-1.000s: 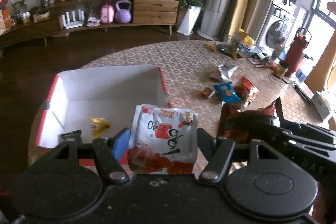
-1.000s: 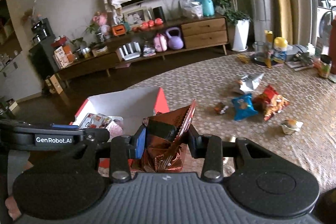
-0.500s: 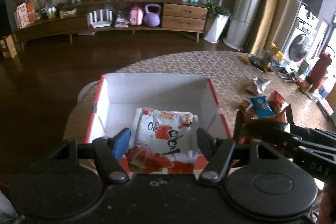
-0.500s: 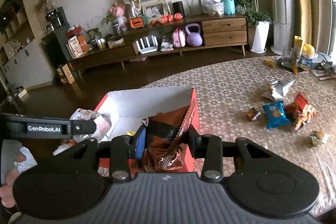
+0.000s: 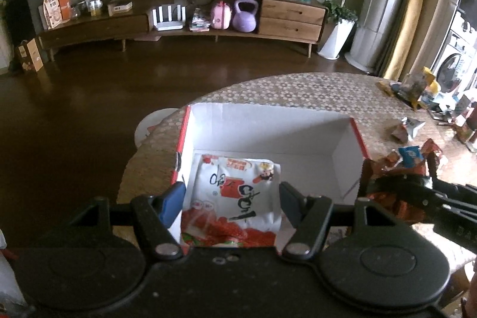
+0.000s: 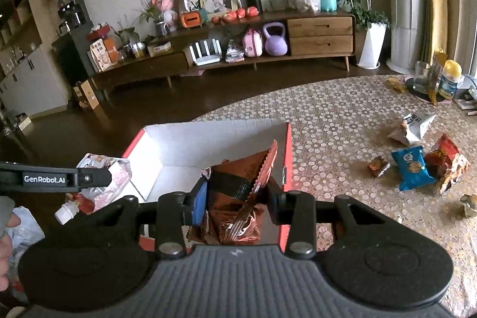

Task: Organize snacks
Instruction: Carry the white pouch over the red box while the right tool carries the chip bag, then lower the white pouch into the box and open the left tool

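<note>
My left gripper (image 5: 231,192) is shut on a white and red snack pouch (image 5: 235,198) and holds it over the open red box with white inside (image 5: 268,133). In the right wrist view the same pouch (image 6: 101,172) shows at the left, under the left gripper's arm. My right gripper (image 6: 235,195) is shut on a crinkled brown foil snack bag (image 6: 238,198), held above the right side of the red box (image 6: 208,139). That brown bag (image 5: 387,184) appears at the right of the left wrist view.
Loose snacks lie on the patterned table (image 6: 328,115) to the right: a blue packet (image 6: 411,167), a red-orange bag (image 6: 447,163), a white torn wrapper (image 6: 414,127) and small pieces. A glass and bottle (image 6: 447,79) stand at the far right. Dark floor and a low sideboard lie beyond.
Both grippers have moved left with their snacks, from beside the box to over its opening. The loose snacks have slid toward the right edge of both views.
</note>
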`<state>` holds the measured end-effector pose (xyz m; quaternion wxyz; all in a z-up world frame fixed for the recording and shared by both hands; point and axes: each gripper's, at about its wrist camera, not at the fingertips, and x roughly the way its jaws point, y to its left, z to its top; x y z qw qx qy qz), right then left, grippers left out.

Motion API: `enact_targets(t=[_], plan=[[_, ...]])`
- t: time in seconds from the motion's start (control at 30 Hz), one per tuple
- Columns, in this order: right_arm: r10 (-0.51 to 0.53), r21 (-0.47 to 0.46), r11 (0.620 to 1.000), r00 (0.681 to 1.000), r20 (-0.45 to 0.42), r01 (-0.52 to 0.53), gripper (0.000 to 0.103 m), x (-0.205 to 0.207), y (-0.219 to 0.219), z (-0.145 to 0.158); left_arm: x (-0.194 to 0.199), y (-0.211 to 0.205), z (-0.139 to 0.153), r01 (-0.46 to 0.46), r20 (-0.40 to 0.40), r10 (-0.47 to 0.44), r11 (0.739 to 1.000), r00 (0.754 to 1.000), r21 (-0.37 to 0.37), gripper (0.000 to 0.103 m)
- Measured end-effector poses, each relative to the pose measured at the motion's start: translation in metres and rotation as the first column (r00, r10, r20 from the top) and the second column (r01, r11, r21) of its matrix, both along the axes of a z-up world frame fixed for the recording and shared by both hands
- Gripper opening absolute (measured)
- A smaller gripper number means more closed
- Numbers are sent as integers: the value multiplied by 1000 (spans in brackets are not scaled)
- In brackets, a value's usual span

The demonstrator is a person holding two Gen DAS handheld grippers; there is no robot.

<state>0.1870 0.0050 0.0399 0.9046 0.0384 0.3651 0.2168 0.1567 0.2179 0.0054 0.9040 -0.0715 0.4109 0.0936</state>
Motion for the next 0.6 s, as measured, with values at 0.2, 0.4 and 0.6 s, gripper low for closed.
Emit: enact_targets(t=[0.2,0.4,0.6], plan=[[-3,-37,999,1000,-17,3,39,16,12,-13,17,9,-22,-33,-25,32,999,999,-10,67],[-6,-59,998,999,-36,4,39,29,21,-29,31,9,-42,-31,-58,31,1000,998,-4,67],[3,-86,996,998,-57,-8,39,37,30,-41,40,5,-55,-24,-85,24,1000,996,2,67]])
